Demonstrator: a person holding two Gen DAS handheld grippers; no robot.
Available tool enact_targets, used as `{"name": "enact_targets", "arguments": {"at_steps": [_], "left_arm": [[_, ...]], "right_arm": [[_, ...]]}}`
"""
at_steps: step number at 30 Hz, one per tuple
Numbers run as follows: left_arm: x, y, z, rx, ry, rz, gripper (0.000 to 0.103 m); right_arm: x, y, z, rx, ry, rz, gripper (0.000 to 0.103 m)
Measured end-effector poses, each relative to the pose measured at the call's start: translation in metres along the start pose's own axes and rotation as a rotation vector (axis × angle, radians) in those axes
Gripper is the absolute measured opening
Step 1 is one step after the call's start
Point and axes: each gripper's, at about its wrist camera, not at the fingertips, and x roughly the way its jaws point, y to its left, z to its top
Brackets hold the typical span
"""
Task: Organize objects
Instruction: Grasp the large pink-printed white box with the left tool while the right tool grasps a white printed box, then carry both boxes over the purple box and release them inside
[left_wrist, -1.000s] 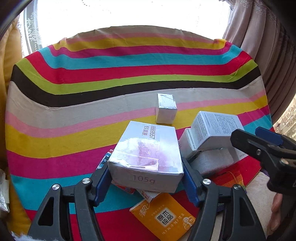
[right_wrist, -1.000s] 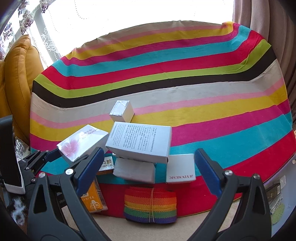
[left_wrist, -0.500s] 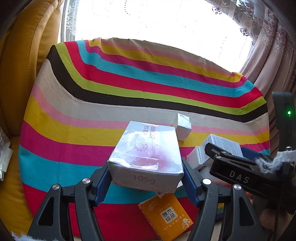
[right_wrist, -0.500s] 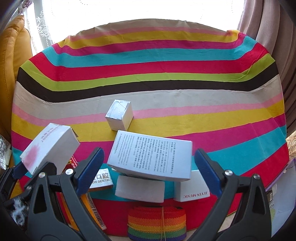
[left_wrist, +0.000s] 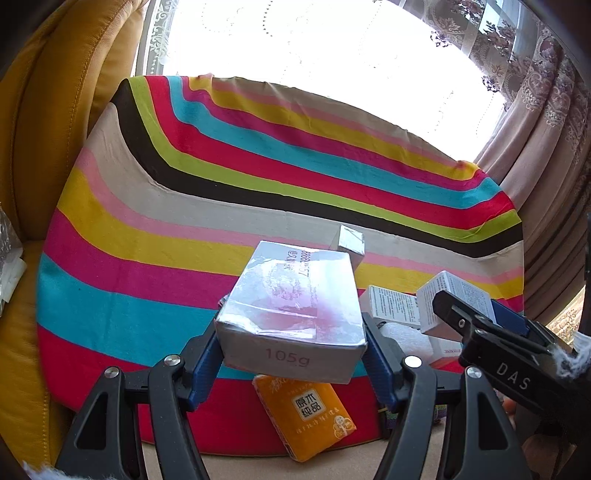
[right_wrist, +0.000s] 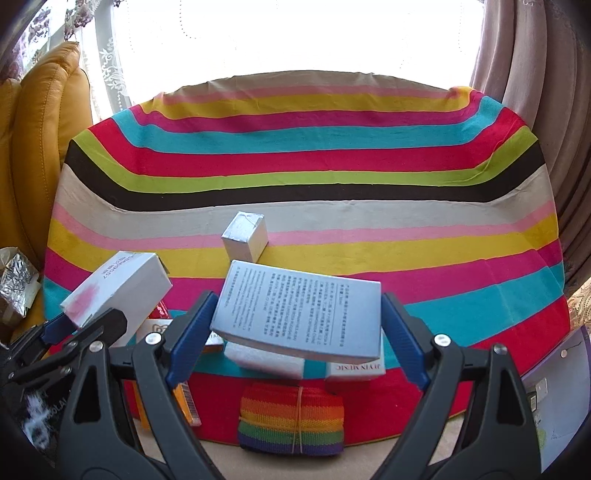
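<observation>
Boxes everywhere on this striped cloth (right_wrist: 332, 229) over the bench, and I've got one in each hand right now. My left gripper (left_wrist: 291, 350) has its jaws clamped on the sides of the pink-printed white box (left_wrist: 295, 306), the one with "105g" on its near end, held up off the cloth over the near left part of the pile. My right gripper (right_wrist: 295, 332) has its jaws closed on the grey box with small print (right_wrist: 299, 314), also lifted, tilted a bit down toward me.

Under the grey box there's a white foam block (right_wrist: 264, 360) lying on the cloth, and just right of it a white box marked "JI YIN MUSIC" (right_wrist: 356, 369). A small silver cube box (right_wrist: 244, 236) sits further back on the yellow and pink stripes, apart from the rest. An orange packet (left_wrist: 304, 415) pokes off the near edge below my left box. A rainbow strap roll (right_wrist: 291, 419) with a band round it sits at the near edge. Yellow leather chair (right_wrist: 40, 122) is off to the left, curtain (right_wrist: 535, 74) on the right.
</observation>
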Motion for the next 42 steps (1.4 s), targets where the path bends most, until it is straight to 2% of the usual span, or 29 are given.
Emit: {"name": "enact_targets", "arguments": {"at_steps": [7, 15, 29, 42], "left_arm": [[-0.011, -0.025, -0.010, 0.028, 0.000, -0.051, 0.069], [-0.020, -0.072, -0.027, 0.093, 0.016, -0.116, 0.069], [-0.015, -0.165, -0.063, 0.251, 0.094, -0.216, 0.069], [-0.009, -0.261, -0.107, 0.440, 0.196, -0.315, 0.069]], "right_arm": [[-0.034, -0.030, -0.015, 0.010, -0.045, -0.035, 0.089], [-0.057, -0.083, -0.039, 0.070, -0.037, -0.071, 0.089], [-0.084, -0.184, -0.080, 0.215, 0.010, -0.160, 0.089], [-0.100, -0.278, -0.137, 0.339, 0.114, -0.282, 0.089]]}}
